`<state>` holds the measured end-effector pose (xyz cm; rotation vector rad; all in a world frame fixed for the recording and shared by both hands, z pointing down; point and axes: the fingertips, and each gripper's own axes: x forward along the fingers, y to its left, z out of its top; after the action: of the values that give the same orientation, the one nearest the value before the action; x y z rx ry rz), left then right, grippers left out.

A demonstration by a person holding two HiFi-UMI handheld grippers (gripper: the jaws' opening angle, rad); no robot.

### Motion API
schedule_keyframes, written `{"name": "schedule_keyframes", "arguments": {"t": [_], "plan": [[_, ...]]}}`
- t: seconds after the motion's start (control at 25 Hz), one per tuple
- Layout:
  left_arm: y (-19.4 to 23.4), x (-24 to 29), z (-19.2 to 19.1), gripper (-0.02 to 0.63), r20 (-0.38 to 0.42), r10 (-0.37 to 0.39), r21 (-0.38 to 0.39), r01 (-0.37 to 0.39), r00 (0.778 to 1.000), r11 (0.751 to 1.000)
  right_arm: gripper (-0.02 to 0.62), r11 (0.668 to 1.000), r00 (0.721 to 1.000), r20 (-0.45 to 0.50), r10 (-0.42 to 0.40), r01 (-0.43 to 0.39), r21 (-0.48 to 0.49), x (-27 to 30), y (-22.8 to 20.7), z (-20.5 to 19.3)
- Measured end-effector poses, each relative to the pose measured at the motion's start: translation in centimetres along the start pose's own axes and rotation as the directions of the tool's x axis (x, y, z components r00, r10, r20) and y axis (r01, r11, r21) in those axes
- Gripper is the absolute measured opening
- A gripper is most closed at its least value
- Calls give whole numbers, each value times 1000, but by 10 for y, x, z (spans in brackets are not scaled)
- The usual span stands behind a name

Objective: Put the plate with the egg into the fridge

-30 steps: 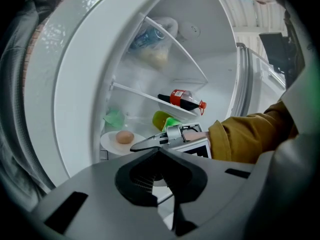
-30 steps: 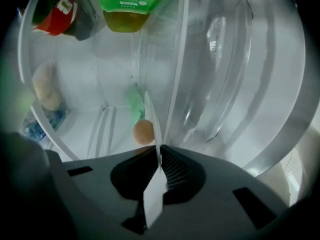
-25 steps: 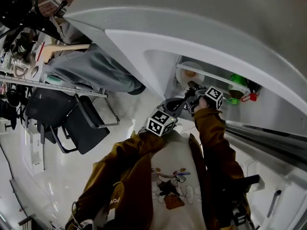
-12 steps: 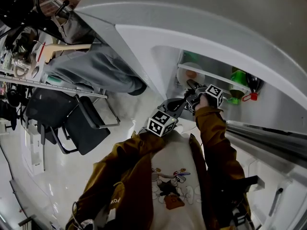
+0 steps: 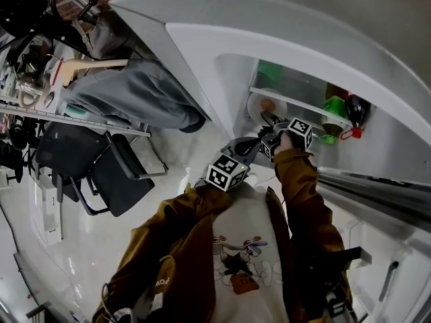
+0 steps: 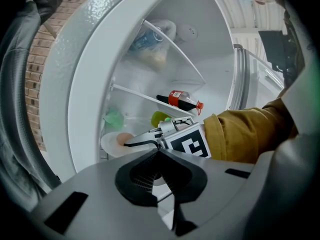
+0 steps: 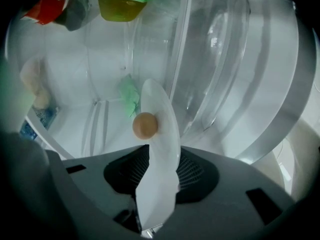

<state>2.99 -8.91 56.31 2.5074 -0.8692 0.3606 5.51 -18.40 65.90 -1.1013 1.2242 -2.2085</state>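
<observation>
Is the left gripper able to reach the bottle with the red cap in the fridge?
Probably yes. The fridge is open and, in the left gripper view, the bottle shows in plain sight on a shelf. The left gripper hangs outside, so it must go in above the person's other arm.

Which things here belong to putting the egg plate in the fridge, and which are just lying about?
Job: plate, egg, fridge, right gripper (jaws opening, plate rim between them).
Lying about: red-capped bottle, green bottle, black chair.
</observation>
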Motion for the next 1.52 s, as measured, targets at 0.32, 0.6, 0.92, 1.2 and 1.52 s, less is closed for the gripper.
{"name": "schedule_keyframes", "arguments": {"t": [0.32, 0.6, 0.92, 1.2, 1.52], "plan": [[-2, 1, -3, 8, 7, 2, -16, -1, 1000, 1000, 135, 1000, 1000, -28, 10, -10, -4, -3, -3, -8], [-2, 1, -5, 8, 1, 4, -26, -4, 1000, 1000, 133, 1000, 1000, -28, -9, 8, -1, -11, -10, -13], [-4, 1, -6, 8, -4, 3, -19, -3, 1000, 1000, 35, 999, 999, -6, -37, 37, -5, -16, -16, -8], [0, 1, -6, 8, -6, 5, -8, -5, 1000, 1000, 29, 1000, 1000, -9, 13, -13, 9, -8, -2, -1], [0, 1, -3, 8, -10, -1, -4, 1, 1000, 1000, 29, 999, 999, -16, 32, -31, 33, -4, 1, 1]]}}
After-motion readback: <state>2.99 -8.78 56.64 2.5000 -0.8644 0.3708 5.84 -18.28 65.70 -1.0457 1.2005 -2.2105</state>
